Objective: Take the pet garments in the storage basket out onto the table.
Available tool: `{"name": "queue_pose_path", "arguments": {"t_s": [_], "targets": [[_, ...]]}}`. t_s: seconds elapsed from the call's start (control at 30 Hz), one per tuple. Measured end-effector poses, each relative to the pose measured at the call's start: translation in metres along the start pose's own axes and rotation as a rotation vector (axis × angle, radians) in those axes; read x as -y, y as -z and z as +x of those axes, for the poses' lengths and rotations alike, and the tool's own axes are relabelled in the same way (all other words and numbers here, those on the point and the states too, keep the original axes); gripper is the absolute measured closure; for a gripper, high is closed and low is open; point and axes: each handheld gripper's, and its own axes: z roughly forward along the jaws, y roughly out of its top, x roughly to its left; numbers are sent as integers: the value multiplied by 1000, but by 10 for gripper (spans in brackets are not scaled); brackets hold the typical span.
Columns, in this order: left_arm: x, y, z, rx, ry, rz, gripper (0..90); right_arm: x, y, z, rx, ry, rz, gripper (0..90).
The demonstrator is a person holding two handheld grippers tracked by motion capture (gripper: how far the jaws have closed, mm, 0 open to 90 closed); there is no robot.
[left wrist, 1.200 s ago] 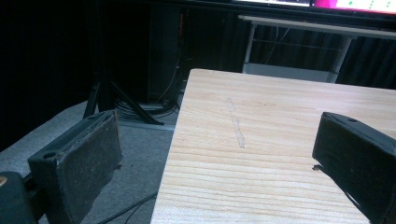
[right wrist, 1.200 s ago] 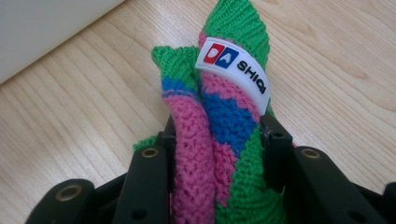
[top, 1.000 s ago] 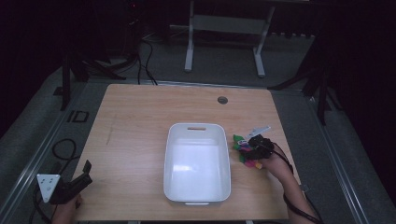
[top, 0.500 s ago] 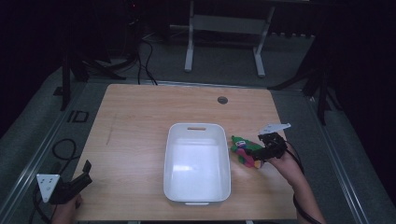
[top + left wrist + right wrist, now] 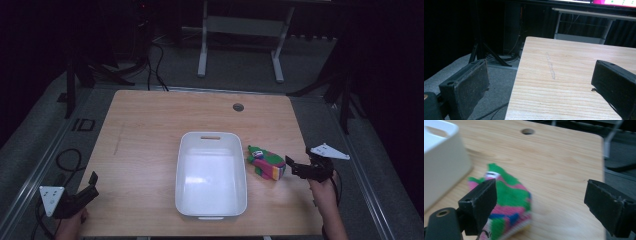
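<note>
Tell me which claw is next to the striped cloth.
The right claw: it sits open just right of the cloth beside the tub. The left claw waits open at the table's near-left corner.

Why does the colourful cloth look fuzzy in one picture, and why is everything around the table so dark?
Right gripper view: the cloth is smeared and soft. High view: it looks sharper; light falls on the table, the surroundings are near black, and the tub glares white.
</note>
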Motion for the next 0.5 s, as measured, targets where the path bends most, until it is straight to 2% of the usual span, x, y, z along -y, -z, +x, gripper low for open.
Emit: {"name": "queue_pose_path", "arguments": {"t_s": [0.1, 0.2, 0.3, 0.33, 0.37, 0.5], "targets": [[0, 0, 0, 0, 0, 1, 18, 13, 1, -4, 28, -27, 8, 110], [0, 0, 0, 1, -1, 1, 18, 27, 0, -5, 48, -33, 26, 110], [0, 0, 0, 1, -3, 2, 18, 37, 1, -6, 53, -51, 19, 110], [0, 0, 0, 1, -3, 2, 18, 40, 1, -6, 53, -52, 7, 110], [0, 0, 0, 0, -3, -3, 18, 51, 4, -5, 61, -58, -33, 111], [0, 0, 0, 0, -4, -1, 18, 61, 7, -3, 76, -64, -59, 111]]}}
